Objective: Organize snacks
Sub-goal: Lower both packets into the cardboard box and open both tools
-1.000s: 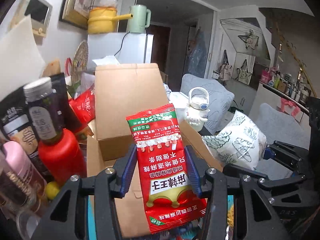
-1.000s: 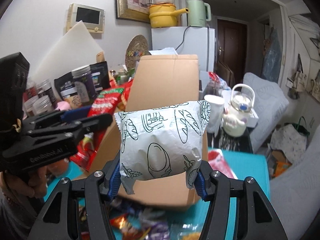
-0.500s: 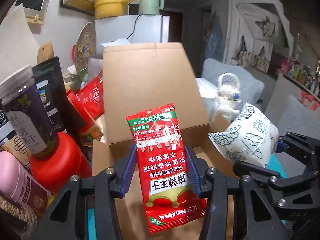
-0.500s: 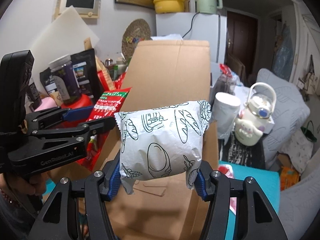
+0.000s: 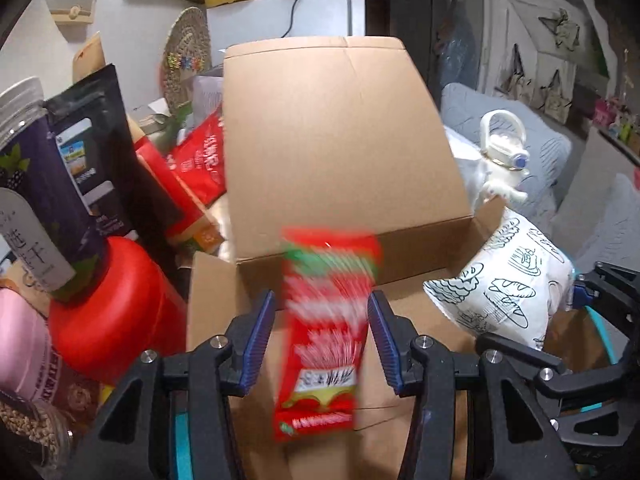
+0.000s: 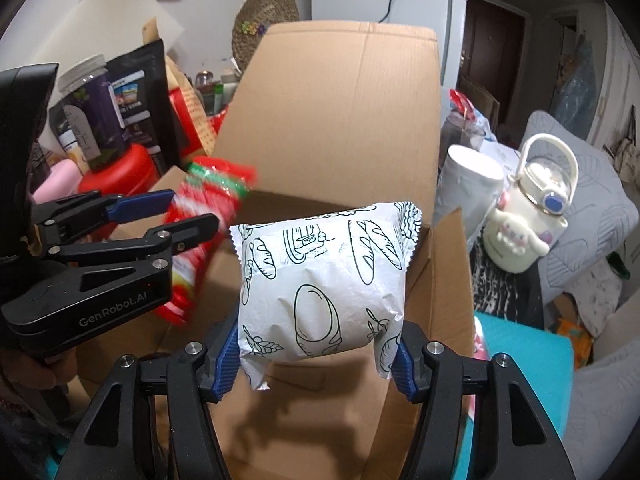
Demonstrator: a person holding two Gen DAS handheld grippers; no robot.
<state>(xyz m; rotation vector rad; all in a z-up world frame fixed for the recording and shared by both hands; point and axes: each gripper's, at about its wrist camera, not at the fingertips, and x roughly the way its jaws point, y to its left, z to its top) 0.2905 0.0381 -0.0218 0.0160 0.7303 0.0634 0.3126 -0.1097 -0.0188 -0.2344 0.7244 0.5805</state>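
My left gripper (image 5: 322, 332) is open over the open cardboard box (image 5: 340, 152). The red snack packet (image 5: 324, 332) is motion-blurred between the spread blue pads, free of them and dropping toward the box floor. It also shows in the right wrist view (image 6: 200, 232), beside the left gripper (image 6: 176, 216). My right gripper (image 6: 316, 344) is shut on a white bread-print snack bag (image 6: 324, 284), held above the box (image 6: 340, 128) interior. The same bag shows at the right of the left wrist view (image 5: 504, 284).
Left of the box stand a red container (image 5: 108, 308), a purple jar (image 5: 36, 184), a black pouch (image 5: 96, 160) and red bags (image 5: 200, 160). A white kettle-shaped bottle (image 6: 536, 220) and a white cup (image 6: 468, 184) stand right of the box. The tabletop is teal (image 6: 520, 380).
My left gripper has opened and let go of the red packet, which is now falling. Both grippers have moved closer over the box. The right gripper still holds the white bag.
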